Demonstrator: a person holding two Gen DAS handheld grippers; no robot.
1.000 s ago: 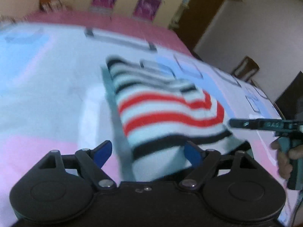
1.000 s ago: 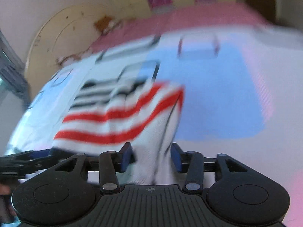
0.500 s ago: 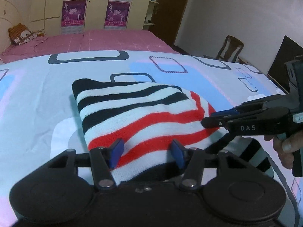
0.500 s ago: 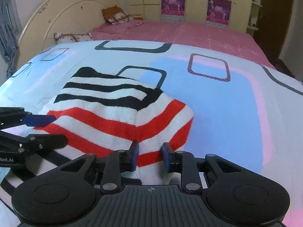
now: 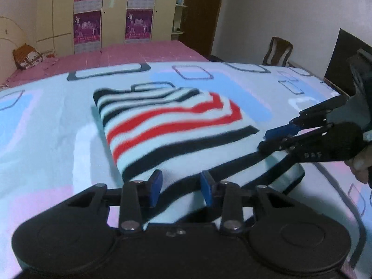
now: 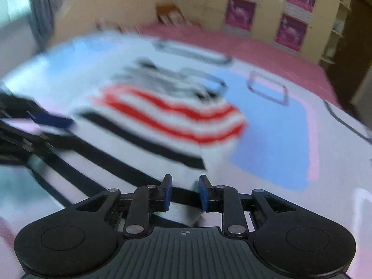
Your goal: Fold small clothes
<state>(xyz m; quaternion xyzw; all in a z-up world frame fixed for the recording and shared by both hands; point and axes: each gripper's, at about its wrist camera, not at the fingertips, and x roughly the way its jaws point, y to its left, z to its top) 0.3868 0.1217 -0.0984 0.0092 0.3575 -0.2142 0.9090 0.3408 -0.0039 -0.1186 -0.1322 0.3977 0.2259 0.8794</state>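
Bed [image 5: 58,125]: patterned sheet, carries everything. Sweater [image 5: 167,125] lies on it, striped black, white and red, partly folded: an upper layer with the red stripes sits on a lower layer that runs out toward you, under both sets of jaws.

Key relation: the sweater lies straight ahead of both grippers, its near hem at the jaws. Its long axis runs away from you, from the near hem to the far black-striped end. Both hands sit at that near edge, side by side; neither is clearly nearer. My read: your next move takes this hem forward over the folded part.

Left gripper [image 5: 181,190]: jaws have just been closing, hem cloth between them. A gap shows between the blue pads, white and black stripe filling it; the pads seem to be at the cloth, but I cannot tell whether they pinch it.

Right gripper [image 6: 184,191]: jaws narrower, also closed in lately, little change at the end. The hem corner sits between the pads and appears nipped; blur leaves this unsure.

View differences: the left wrist view shows the right gripper [image 5: 279,139] from the side, pads nearly together at the sweater's right edge, with your fingers [image 5: 359,162] behind it. The right wrist view is smeared; it shows the sweater's right-hand fold edge and bare blue sheet beyond, which the left view shows less well.
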